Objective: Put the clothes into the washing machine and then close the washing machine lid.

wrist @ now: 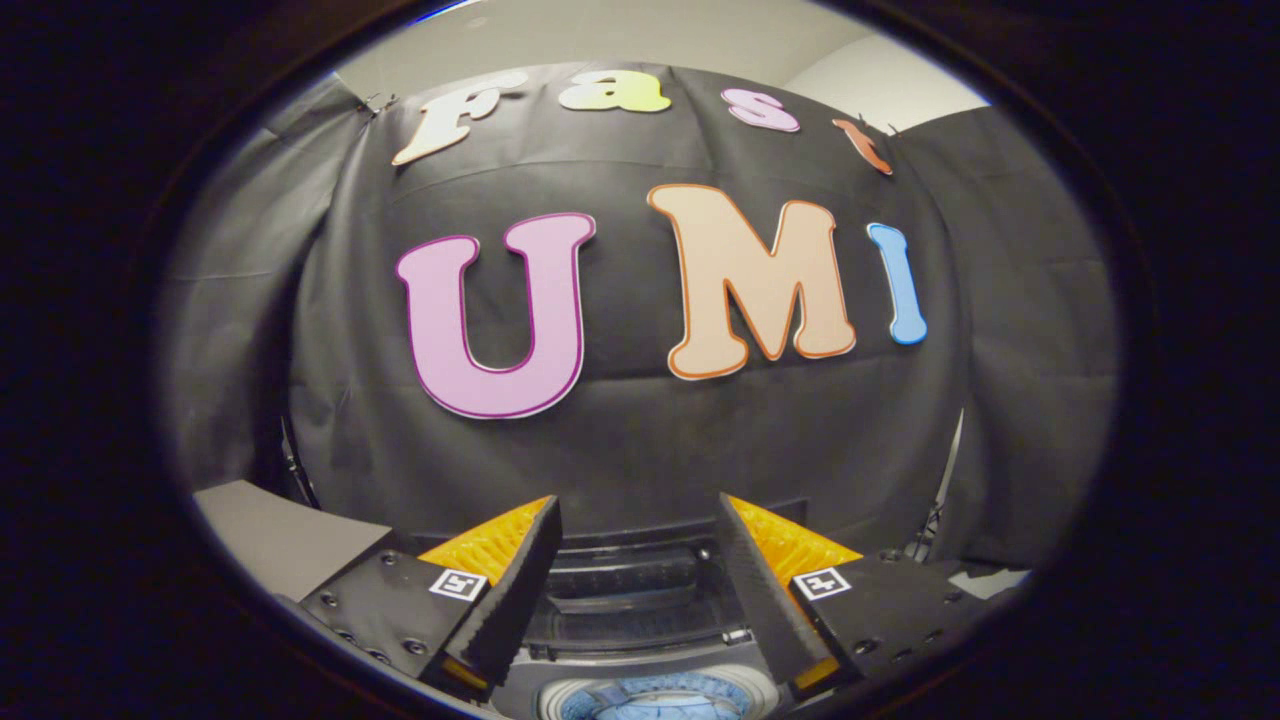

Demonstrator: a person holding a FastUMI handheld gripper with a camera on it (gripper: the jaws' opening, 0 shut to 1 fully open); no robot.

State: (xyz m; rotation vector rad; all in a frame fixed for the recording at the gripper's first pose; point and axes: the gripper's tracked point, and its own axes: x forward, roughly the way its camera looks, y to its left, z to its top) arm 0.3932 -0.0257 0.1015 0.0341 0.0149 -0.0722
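- While spread wide apart with nothing held between, gripper (637, 525) hangs above washing machine (640, 600), fingers (515, 590) slanting in toward each other at the far ends.
- Carries a small square marker (458, 584) on each finger mount, with screw heads showing on the dark plates beside them.
- Between the fingers, looks down on the dark rear part of the machine, ridged and stepped, likely the raised lid or the back panel; cannot tell which.
- Just below that, nearer the camera, shows the round drum opening (655, 697) with a pale rim, cut off at its lower half.
- Inside the drum, shows a light blue patterned surface; cannot tell whether cloth or the drum's own floor, since too little of it is visible.
- Clothes cannot be made out as separate items; if present, lying in the drum under that blue patch.
- Lid not shut over the drum, as the opening lies bare.
- Left of the fingers, shows a flat grey surface (280, 540), its near part hidden behind the left finger mount.
- Right of the fingers, shows a thin pale strip of another surface, mostly hidden by the right mount.
- Beyond everything, hangs the black cloth wall (640, 450), creased, with a slim stand leg at each lower side.
- Above the cloth, shows a pale ceiling (640, 40).
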